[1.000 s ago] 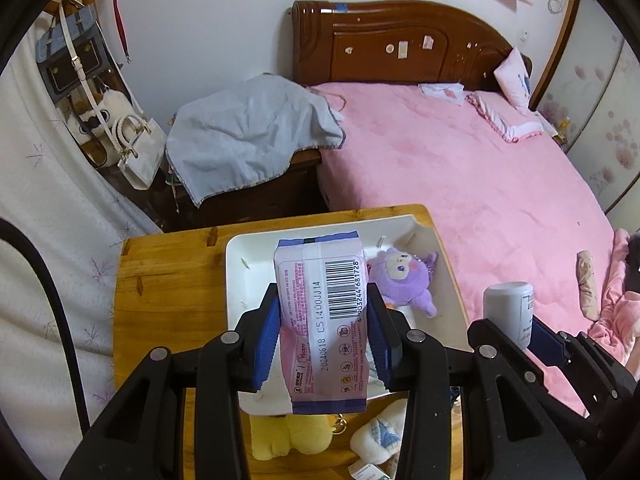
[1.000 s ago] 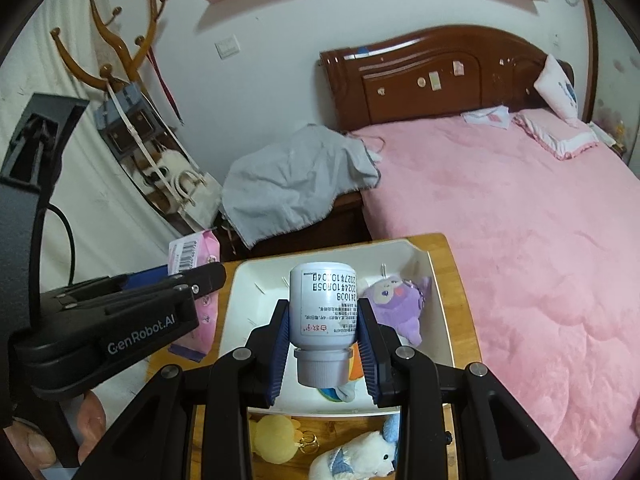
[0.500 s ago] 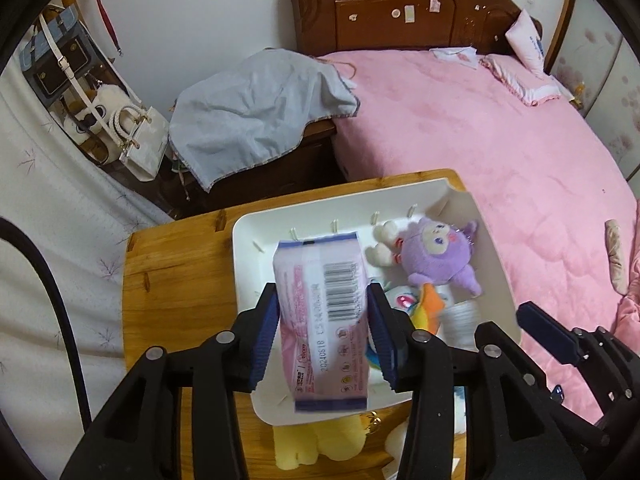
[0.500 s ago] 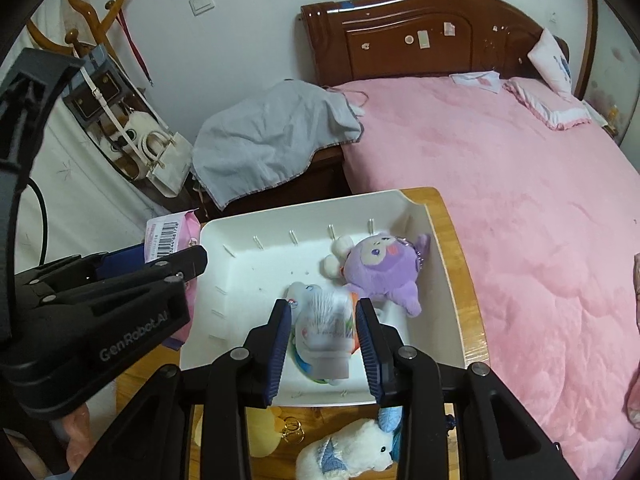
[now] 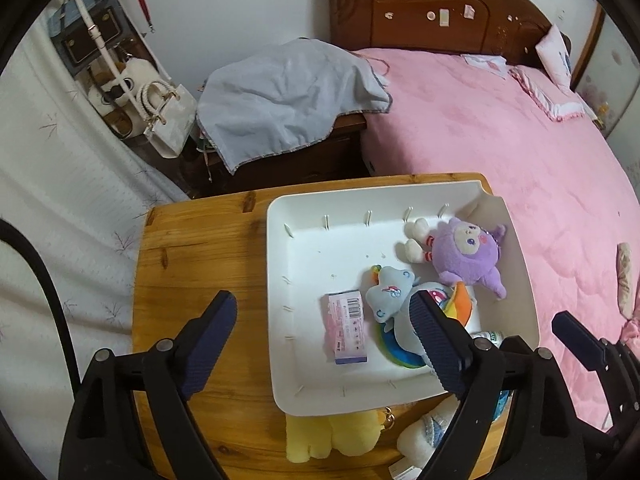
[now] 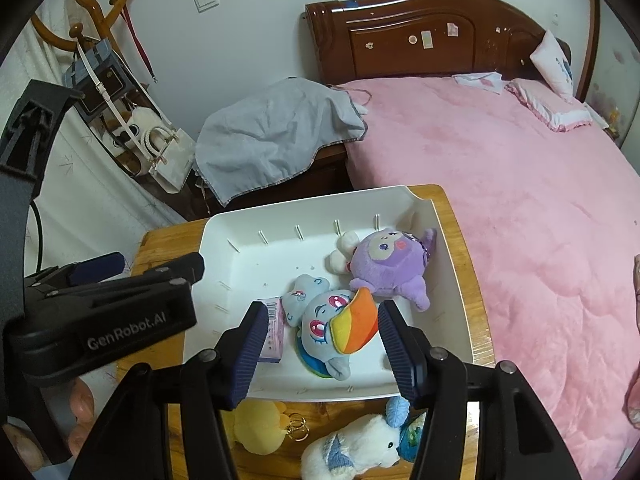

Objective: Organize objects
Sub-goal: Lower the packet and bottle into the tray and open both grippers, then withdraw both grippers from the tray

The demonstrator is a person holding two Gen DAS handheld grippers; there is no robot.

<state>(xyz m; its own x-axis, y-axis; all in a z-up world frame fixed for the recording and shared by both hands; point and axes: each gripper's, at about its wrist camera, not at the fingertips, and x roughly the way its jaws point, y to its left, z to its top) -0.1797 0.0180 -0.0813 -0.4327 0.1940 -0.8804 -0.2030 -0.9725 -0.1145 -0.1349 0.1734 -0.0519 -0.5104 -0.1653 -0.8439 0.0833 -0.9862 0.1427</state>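
A white tray [image 5: 280, 248] sits on the wooden table [image 5: 200, 264]. In it lie a pink packet [image 5: 346, 328], a blue rainbow plush [image 6: 332, 320], a purple plush [image 6: 388, 264] and a white bottle [image 5: 486, 336], mostly hidden behind a finger. My left gripper [image 5: 322, 342] hangs over the tray's left front; its jaws are opening wide, and the packet lies loose below them. My right gripper [image 6: 326, 346] hovers over the blue plush with jaws opening, the pads clear of it.
A yellow plush [image 6: 256, 424] and a white plush [image 6: 356, 448] lie on the table in front of the tray. A pink bed [image 5: 500, 128] runs along the right. Behind the table stand a nightstand under a grey cloth [image 5: 280, 96] and hanging bags [image 5: 120, 80].
Both grippers sank toward the tray and opened. The left one let go of the pink packet and the right one let go of the white bottle; both things now lie in the tray.
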